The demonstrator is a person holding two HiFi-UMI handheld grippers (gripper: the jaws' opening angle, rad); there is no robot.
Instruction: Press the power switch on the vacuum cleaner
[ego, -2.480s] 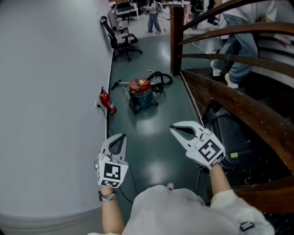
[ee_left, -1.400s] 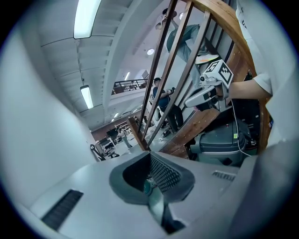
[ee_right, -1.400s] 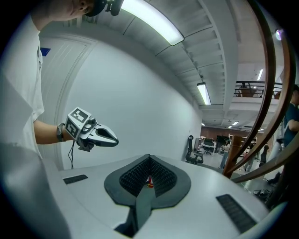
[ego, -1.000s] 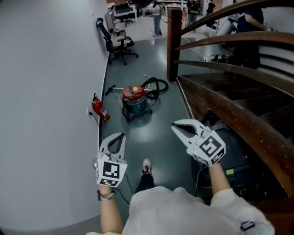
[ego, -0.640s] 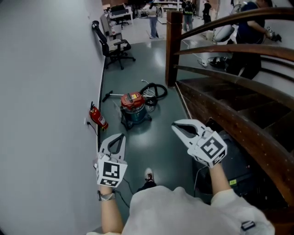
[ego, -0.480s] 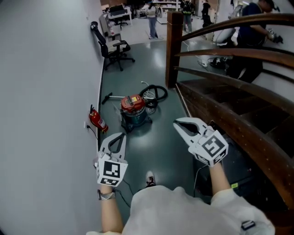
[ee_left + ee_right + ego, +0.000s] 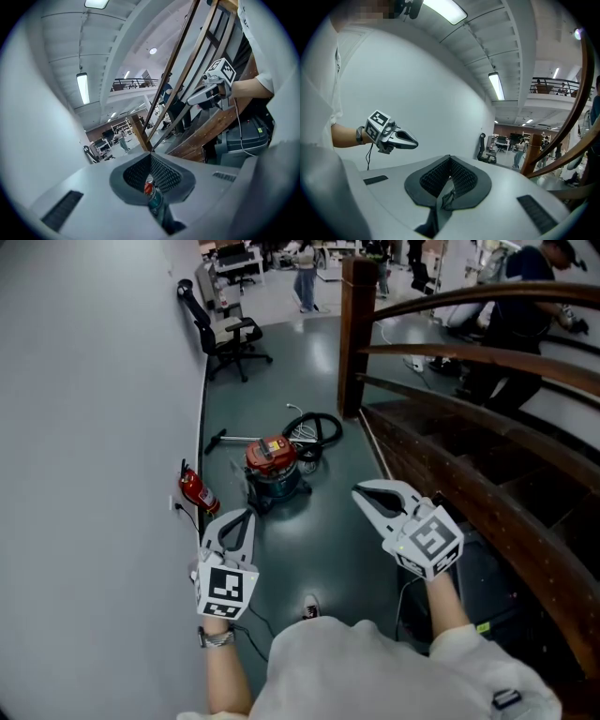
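The vacuum cleaner point(image 7: 273, 465), a teal drum with a red top, stands on the dark floor ahead, with its black hose point(image 7: 315, 427) coiled behind it. Both grippers are held out in front of me, well short of it. My left gripper point(image 7: 247, 514) is shut and empty; its tips line up with the vacuum point(image 7: 153, 197), which shows through the slit under the tips point(image 7: 151, 156). My right gripper point(image 7: 360, 491) is shut and empty too, to the vacuum's right. Each gripper view shows the other gripper: the right point(image 7: 205, 92), the left point(image 7: 400, 138).
A grey wall runs along the left, with a red fire extinguisher point(image 7: 193, 489) at its foot. A wooden stair rail and post point(image 7: 355, 332) rise on the right, and a black bin point(image 7: 473, 570) sits below the rail. An office chair point(image 7: 225, 332) and people stand farther back.
I have walked toward the vacuum cleaner, which now sits lower and nearer in the head view. Both grippers stayed shut in the same held-out pose.
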